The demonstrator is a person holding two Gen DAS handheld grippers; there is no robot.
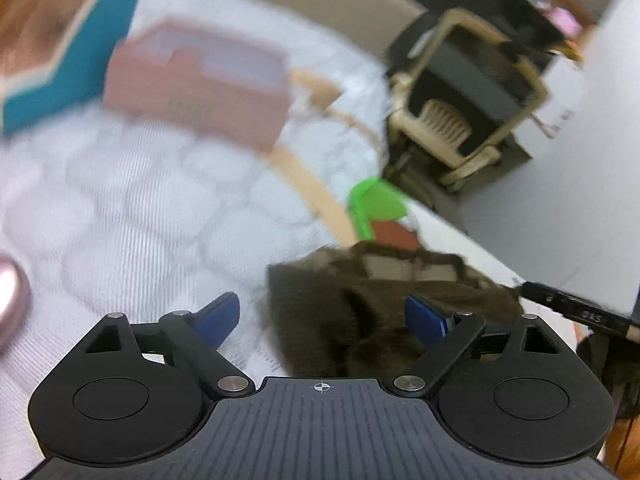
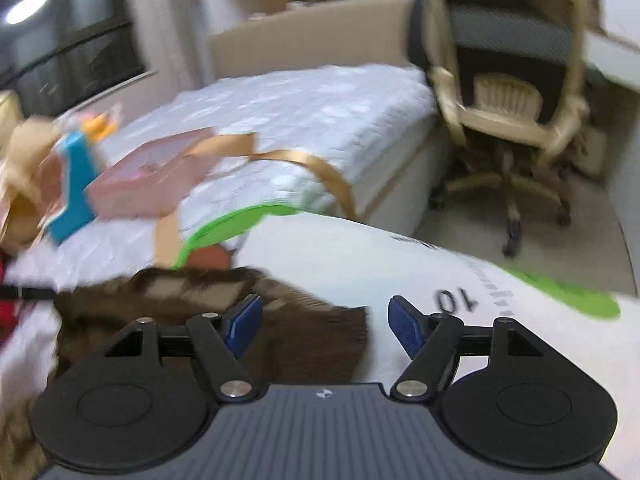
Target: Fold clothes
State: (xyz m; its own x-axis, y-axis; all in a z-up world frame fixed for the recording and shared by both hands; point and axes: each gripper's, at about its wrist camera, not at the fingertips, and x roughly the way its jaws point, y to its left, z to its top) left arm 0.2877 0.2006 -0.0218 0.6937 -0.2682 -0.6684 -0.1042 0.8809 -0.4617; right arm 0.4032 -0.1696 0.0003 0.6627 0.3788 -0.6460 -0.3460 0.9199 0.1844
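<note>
Setting: home bedroom. Evidence: bed [image 2: 320, 108] with white quilted cover, padded headboard [image 2: 304, 36], swivel chair [image 2: 508, 92] beside it, dark window [image 2: 68, 52].

White bed [image 2: 320, 104] carries brown garment [image 2: 280, 320], pink box [image 2: 148, 184].

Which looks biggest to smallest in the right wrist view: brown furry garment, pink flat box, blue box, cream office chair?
1. Brown furry garment, though nearness to the camera inflates it.
2. Cream office chair.
3. Pink flat box.
4. Blue box.
</note>
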